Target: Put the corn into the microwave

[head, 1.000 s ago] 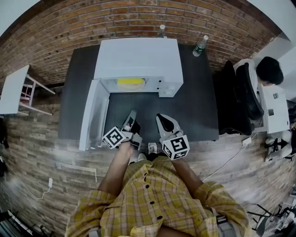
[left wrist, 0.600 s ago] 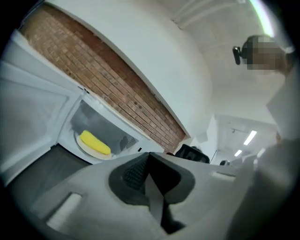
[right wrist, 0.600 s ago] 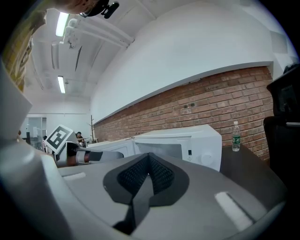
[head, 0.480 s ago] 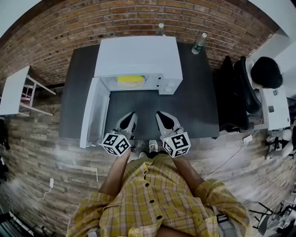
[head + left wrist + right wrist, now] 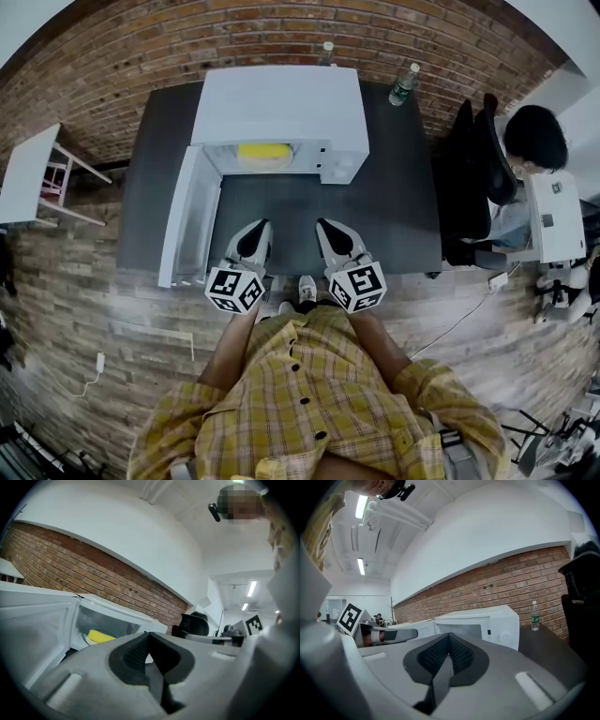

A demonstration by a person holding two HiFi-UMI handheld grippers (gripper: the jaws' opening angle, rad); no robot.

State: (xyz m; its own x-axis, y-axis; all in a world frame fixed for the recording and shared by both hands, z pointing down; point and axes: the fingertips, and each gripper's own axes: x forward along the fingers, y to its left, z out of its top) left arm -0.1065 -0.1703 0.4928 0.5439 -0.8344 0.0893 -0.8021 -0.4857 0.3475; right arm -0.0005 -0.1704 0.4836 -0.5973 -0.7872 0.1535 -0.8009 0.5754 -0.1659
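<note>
My left gripper and right gripper are both closed, empty. Corn sits inside the microwave; swinging left, I could knock its open door.

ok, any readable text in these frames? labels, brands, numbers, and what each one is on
No legible words or numbers anywhere.
Water bottle: green label, print too small to read.
Second bottle behind the microwave: too small to read.
Control panel of the microwave: only a small dark mark and a knob, nothing readable.
Cubes on the left gripper and right gripper: black-and-white square patterns, not text.
</note>
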